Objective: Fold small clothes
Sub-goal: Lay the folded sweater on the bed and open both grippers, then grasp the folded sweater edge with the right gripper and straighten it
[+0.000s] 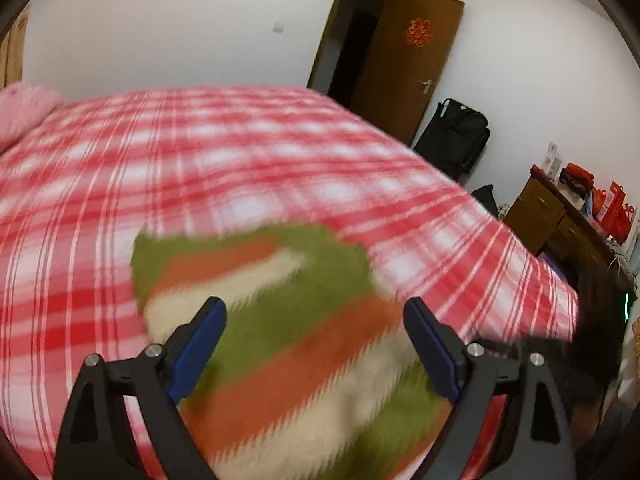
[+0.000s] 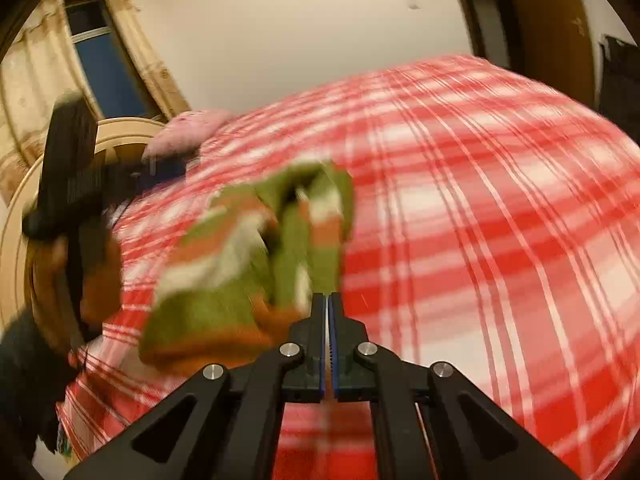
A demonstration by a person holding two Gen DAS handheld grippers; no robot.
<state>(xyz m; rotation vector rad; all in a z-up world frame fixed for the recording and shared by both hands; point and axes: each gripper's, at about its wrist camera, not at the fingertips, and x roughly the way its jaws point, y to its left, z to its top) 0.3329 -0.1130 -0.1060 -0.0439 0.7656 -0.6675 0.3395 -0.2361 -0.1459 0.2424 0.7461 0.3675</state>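
A small knit garment (image 1: 280, 320) with green, orange and cream stripes lies on the red-and-white plaid bed (image 1: 200, 152). My left gripper (image 1: 316, 312) is open just above it, blue-padded fingers spread to either side. In the right wrist view my right gripper (image 2: 329, 300) is shut on an edge of the garment (image 2: 248, 264), which hangs bunched and lifted over the bed (image 2: 480, 220). The left gripper (image 2: 72, 168) shows blurred at the left of that view.
A pink pillow (image 1: 24, 108) lies at the bed's far left. A brown door (image 1: 404, 64) stands open behind the bed, with a black bag (image 1: 456, 136) beside it. A wooden dresser (image 1: 560, 224) with red bags stands right of the bed.
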